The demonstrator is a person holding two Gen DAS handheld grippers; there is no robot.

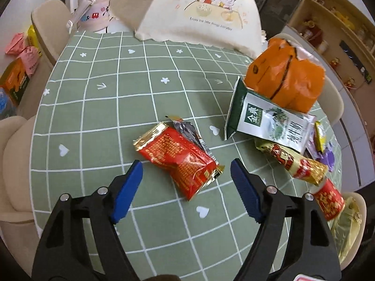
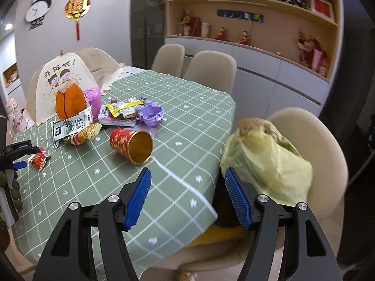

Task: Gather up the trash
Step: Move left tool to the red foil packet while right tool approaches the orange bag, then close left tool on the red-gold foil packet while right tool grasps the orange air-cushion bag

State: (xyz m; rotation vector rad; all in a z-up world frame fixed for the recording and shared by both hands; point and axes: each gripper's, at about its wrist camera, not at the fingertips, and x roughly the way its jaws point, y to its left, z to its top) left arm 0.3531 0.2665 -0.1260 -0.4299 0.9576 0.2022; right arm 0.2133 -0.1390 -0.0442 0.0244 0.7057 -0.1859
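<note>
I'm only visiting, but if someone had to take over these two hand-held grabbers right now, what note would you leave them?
Left gripper: open, empty, jaws either side of the red and gold foil snack wrapper, not touching it.
Right gripper: open, empty, over the table edge beside the yellow plastic bag on the beige chair.
On the green checked tablecloth: red and gold paper cup on its side, white and green milk pouch, orange plastic bag, gold noodle wrapper, purple plastic pieces.
Done: cannot tell what the yellow bag holds.
Left: all the table litter, probably starting with the red wrapper.
</note>
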